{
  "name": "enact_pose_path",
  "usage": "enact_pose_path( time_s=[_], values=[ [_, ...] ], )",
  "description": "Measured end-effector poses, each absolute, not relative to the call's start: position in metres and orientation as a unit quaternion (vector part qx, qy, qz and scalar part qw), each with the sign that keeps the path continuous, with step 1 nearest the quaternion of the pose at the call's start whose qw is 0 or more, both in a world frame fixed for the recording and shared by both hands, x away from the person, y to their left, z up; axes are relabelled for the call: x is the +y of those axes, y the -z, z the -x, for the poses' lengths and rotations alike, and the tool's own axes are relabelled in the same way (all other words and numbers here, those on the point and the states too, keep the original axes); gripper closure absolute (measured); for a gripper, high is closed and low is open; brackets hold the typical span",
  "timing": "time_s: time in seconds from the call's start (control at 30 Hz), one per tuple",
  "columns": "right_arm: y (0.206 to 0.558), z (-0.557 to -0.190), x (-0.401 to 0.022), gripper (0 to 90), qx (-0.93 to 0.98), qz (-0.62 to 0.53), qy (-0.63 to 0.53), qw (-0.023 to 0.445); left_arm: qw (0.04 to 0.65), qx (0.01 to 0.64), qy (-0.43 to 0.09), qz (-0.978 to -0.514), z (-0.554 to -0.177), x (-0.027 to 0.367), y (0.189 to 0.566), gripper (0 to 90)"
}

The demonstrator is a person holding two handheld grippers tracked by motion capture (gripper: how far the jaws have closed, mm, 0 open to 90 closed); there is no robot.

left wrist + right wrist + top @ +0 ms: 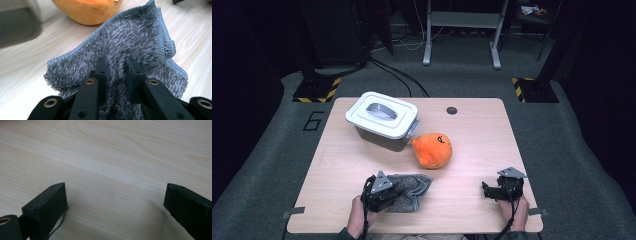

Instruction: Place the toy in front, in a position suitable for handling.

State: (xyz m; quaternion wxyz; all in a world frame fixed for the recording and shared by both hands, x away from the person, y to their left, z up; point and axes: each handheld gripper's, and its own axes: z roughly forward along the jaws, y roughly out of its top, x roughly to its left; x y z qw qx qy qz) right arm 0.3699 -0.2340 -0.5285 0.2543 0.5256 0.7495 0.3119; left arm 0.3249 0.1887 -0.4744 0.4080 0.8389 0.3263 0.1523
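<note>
Left claw [398, 190]: clenched on a grey fleecy cloth [414, 190]. In the left gripper view the two black jaws stand close together with a fold of the cloth [130, 47] pinched between them, the pile bunched up around the pads. The stitched hem of the cloth runs up and over to the far side of the jaws, and one corner stands raised off the wood. From the high view the cloth lies at the near left part of the tabletop [472, 135], partly under the claw, crumpled rather than flat; whether its far edge rests on the wood or is lifted clear cannot be judged from that height.

Right claw [486, 191]: released. In the right gripper view its jaws stand wide apart with bare light-grained wood [115, 170] between them and nothing gripped. It sits at the near right of the tabletop, well apart from the cloth, pointing toward the left claw.

Other items. An orange plush toy [433, 150] lies near the middle of the tabletop, just beyond the cloth and apart from it; its lower curve appears in the left gripper view [87, 11] behind the raised cloth edge. A grey lidded storage box [383, 120] with a white lid and a handle set in it stands at the far left, its latch side just beside the toy. A small dark round cable port [452, 110] sits in the tabletop near the far edge.
</note>
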Motion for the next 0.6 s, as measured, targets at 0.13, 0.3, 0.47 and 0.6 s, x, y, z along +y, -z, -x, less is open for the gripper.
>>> enact_pose_path(
  time_s=[0.13, 0.3, 0.47, 0.6],
  values=[
    [0.528, -0.370, -0.234, 4.0, 0.750, -0.526, -0.312, 0.254, 0.405, 0.308, -0.147, -0.848, -0.327, 0.176, 0.474, 74.5],
    [0.529, -0.370, -0.234, 4.1, 0.750, -0.526, -0.312, 0.254, 0.406, 0.288, -0.135, -0.857, -0.330, 0.157, 0.476, 74.4],
    [0.529, -0.370, -0.234, 4.1, 0.750, -0.526, -0.312, 0.254, 0.408, 0.277, -0.123, -0.861, -0.333, 0.143, 0.478, 74.3],
    [0.528, -0.370, -0.234, 4.1, 0.750, -0.526, -0.312, 0.254, 0.408, 0.268, -0.120, -0.864, -0.334, 0.131, 0.480, 74.2]
  ],
)
